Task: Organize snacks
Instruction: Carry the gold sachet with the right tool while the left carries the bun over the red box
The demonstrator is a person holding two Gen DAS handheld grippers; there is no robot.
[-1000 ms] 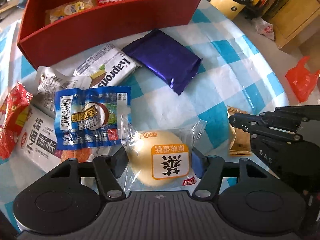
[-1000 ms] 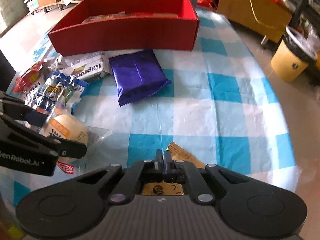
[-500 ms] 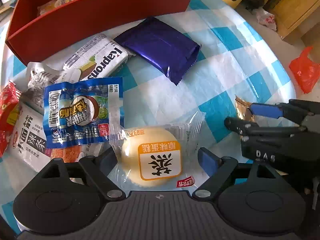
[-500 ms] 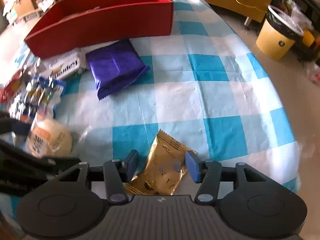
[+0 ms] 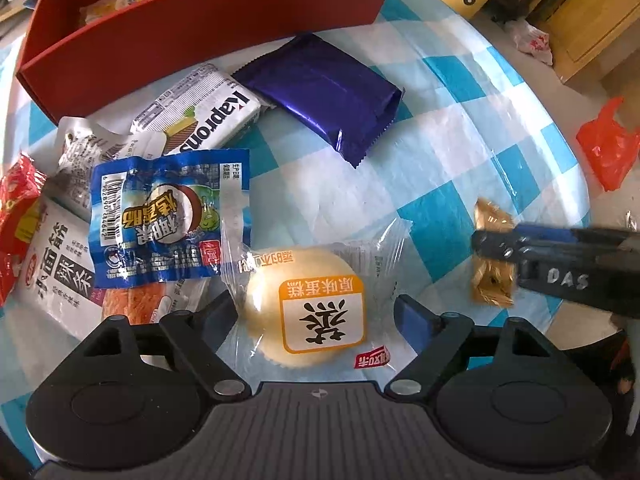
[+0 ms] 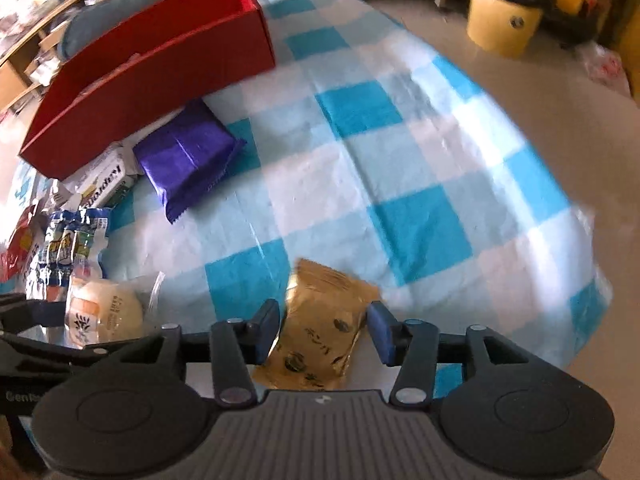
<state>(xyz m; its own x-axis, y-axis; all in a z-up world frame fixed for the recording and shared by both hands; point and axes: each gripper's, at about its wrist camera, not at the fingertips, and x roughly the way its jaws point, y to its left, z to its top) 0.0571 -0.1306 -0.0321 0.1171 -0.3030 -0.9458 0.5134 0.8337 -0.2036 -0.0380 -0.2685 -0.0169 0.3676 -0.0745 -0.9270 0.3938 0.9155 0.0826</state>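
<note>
My left gripper [image 5: 316,320] is open, its fingers on either side of a wrapped yellow steamed cake [image 5: 306,312] lying on the checked tablecloth. My right gripper [image 6: 324,330] is open around a gold snack packet [image 6: 320,336], which also shows in the left wrist view [image 5: 491,264] near the table's front right edge. A red box [image 5: 192,12] holding a few snacks stands at the back. A purple packet [image 5: 320,88], a white Kaprons packet [image 5: 200,112] and a blue packet [image 5: 168,216] lie in front of the box.
White noodle packets [image 5: 56,276] and a red wrapper [image 5: 16,216] crowd the left. The table's rounded edge [image 6: 592,272] drops off at the right. On the floor are a yellow bin [image 6: 504,20] and an orange bag [image 5: 608,148].
Both grippers have opened: the left from around the cake, the right from shut to open around the gold packet. The right view has swung left.
</note>
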